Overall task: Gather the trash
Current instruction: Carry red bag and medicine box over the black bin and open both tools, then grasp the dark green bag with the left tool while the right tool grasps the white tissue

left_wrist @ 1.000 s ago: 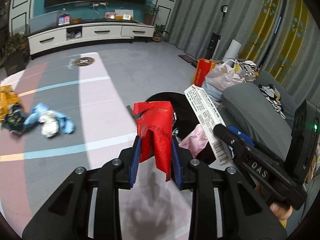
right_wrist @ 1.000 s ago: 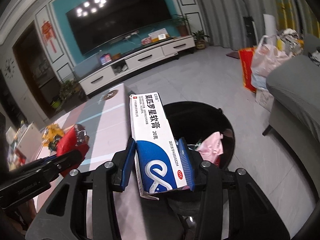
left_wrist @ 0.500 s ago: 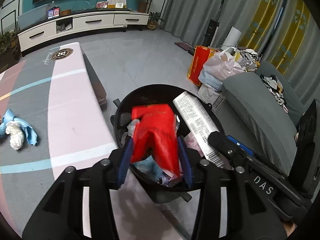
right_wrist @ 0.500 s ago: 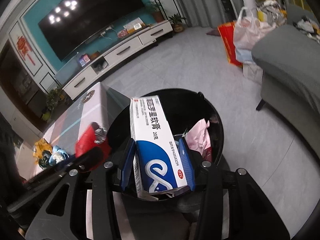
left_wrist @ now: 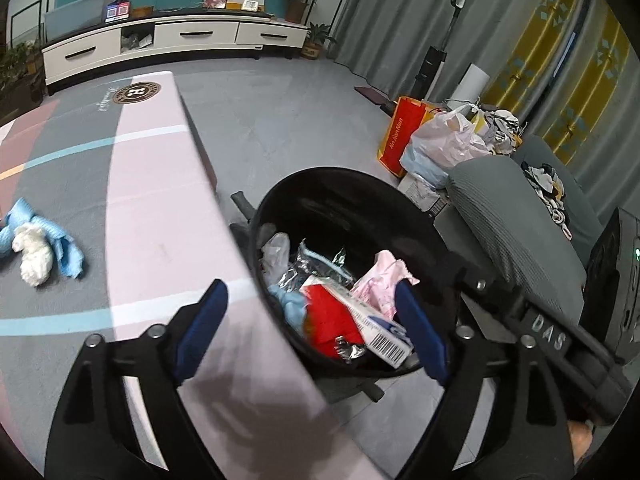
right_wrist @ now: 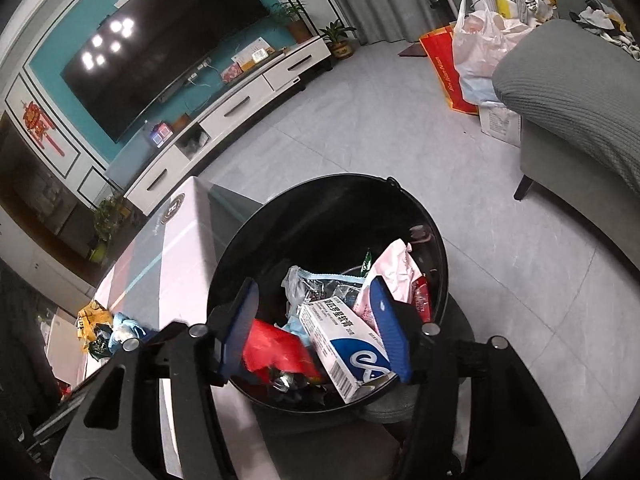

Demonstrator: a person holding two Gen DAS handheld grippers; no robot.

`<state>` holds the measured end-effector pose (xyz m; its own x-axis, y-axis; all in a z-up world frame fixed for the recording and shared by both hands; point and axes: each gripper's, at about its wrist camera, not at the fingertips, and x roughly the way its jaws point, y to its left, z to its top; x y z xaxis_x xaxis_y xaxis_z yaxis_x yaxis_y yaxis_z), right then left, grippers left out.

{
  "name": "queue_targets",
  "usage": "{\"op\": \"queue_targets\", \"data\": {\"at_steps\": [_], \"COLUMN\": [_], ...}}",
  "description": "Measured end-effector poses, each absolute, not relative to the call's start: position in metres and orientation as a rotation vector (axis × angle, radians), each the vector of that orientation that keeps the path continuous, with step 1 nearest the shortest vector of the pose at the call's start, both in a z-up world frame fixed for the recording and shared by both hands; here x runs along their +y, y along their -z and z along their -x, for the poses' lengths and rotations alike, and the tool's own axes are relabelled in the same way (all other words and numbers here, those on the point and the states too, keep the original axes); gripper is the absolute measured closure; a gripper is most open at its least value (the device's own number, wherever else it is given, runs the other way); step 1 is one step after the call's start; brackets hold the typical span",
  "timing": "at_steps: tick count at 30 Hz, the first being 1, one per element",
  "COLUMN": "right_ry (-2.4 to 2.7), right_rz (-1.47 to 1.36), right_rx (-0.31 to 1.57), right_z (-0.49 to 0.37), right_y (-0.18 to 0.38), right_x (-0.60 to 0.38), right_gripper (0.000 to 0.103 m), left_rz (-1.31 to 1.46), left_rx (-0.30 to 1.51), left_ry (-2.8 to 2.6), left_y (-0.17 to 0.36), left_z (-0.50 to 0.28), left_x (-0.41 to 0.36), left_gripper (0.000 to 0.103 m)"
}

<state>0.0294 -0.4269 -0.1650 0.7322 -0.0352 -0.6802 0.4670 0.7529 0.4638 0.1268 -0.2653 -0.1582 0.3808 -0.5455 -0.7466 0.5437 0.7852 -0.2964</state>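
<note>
A black round bin stands beside the low table, holding wrappers, a pink bag and foil. The red wrapper lies inside it, free of my left gripper, whose jaws are opening wide above the bin with nothing pressed between them. The white and blue medicine box rests slanted in the bin. My right gripper hangs over the bin; its jaws are opening and the pads no longer clamp the box.
The low table with pink and grey stripes sits left of the bin. A blue cloth with a white wad lies on it. A grey sofa and full bags stand to the right.
Both grippers moved over the bin and opened. The red wrapper left the left jaws and the medicine box left the right jaws; both now lie in the bin.
</note>
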Motion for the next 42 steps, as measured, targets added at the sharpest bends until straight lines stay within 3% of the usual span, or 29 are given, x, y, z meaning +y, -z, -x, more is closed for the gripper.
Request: {"op": "queue_targets", "data": {"at_steps": [5,16,24,31,37,40,42], "right_ry": [0.263,0.151,0.005,-0.119,-0.144,-0.138,-0.131], "right_rz": [-0.672,-0.535,-0.437,-0.356,-0.267,-0.213,-0.184], "right_rx": [0.675,0.683,0.714,0.737,0.749,0.739,0.745], "right_z": [-0.031,-0.056,-0.086,-0.107,-0.125,-0.137,-0.148], "right_y": [0.16,0.144,0.14,0.142,0.147,0.15,0.155], "right_x": [-0.422,-0.358,-0.281,-0.22,-0.18,-0.162,-0.152], "right_gripper": [0.044,0.038,0.037,0.037,0.037,0.037,0.043], "left_rz": [0.015,0.258,0.395,0.477,0.228,0.239,0.275], "left_rx": [0.967,1.122,1.004,0.924,0.877,0.837,0.861], "left_ry": [0.685,0.637,0.575,0.836,0.484,0.392,0.388], "left_y": [0.157,0.177,0.176,0.169,0.157,0.16,0.167], "left_z": [-0.116,-0.119,-0.112,-0.12,-0.162,-0.184,-0.2], "left_x": [-0.233,-0.121,-0.034,0.003,0.018,0.03,0.038], "left_gripper": [0.003,0.003,0.003,0.003,0.003,0.003,0.003]}}
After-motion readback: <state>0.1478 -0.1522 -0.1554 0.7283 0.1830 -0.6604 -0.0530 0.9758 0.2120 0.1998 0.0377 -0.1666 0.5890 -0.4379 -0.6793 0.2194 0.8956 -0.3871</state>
